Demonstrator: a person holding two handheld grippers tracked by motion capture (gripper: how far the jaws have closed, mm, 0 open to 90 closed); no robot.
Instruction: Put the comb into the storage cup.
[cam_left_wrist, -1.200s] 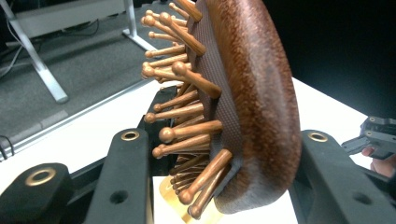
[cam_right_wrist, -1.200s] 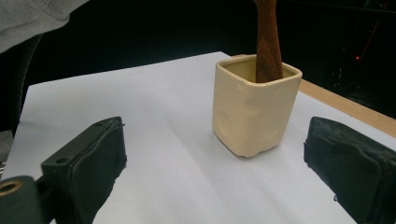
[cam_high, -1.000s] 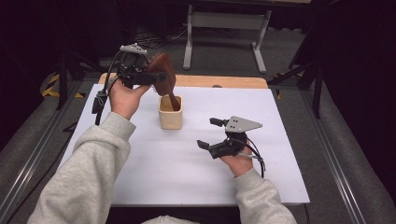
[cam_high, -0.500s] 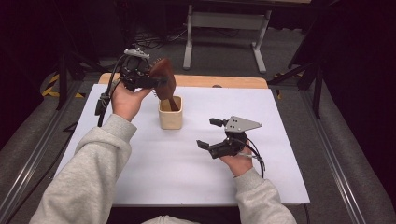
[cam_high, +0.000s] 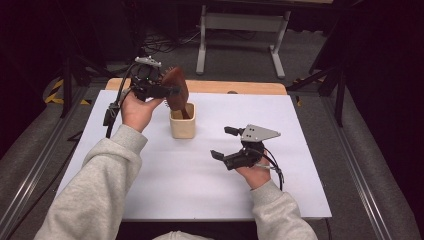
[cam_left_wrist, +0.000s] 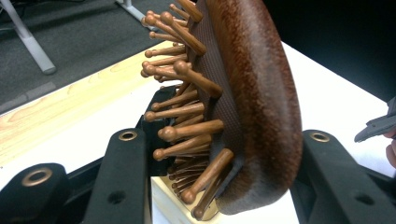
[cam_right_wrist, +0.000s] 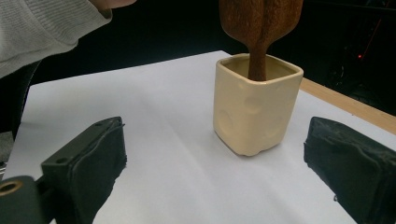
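1. The left tool is pinching the head of a wooden hairbrush, one jaw on the bristle side and one on the smooth back, as the left gripper view shows.
2. The hairbrush stands handle-down, and its handle dips into the cream cup, which sits on the white worktop toward the far left of centre.
3. In the right gripper view the handle is inside the cup's mouth, and the cup rests flat on the worktop.
4. The step in hand looks like standing the brush in the cup, or lifting it out; which of the two I cannot tell.
5. The right tool hovers near and to the right of the cup, jaws spread, gripping nothing.
6. If the brush is going in, the next move calls for lowering it straight, then releasing it without tipping the cup; the right tool could steady the cup.
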